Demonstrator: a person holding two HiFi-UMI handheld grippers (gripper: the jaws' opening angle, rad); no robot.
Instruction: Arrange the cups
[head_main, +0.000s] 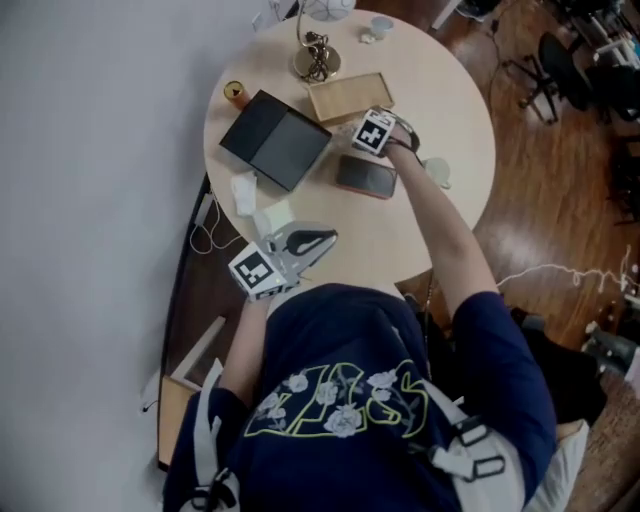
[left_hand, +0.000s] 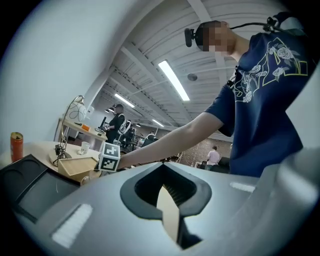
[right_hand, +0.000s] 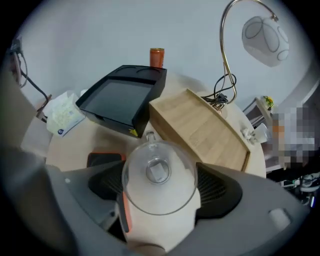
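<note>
My right gripper (right_hand: 161, 192) points steeply down with its 2 jaws standing wide, their pads against either side of a clear glass cup (right_hand: 159, 172). It sits low in the centre of the right gripper view, seen from above, its handle toward the upper left. I cannot tell whether its base rests on the table (right_hand: 75, 145). Just beyond it lies a wooden tray (right_hand: 200, 127), with a black box (right_hand: 120, 100) at its left. A phone (right_hand: 105, 160) in an orange case is half hidden behind my left-hand jaw. In the head view my hand and marker cube cover the glass cup. 1 white cup (head_main: 437, 172) stands to the right of my forearm, and another small cup (head_main: 380, 25) sits at the top edge. My left gripper (left_hand: 168, 210) is level and near me, its jaws all but together on nothing.
</note>
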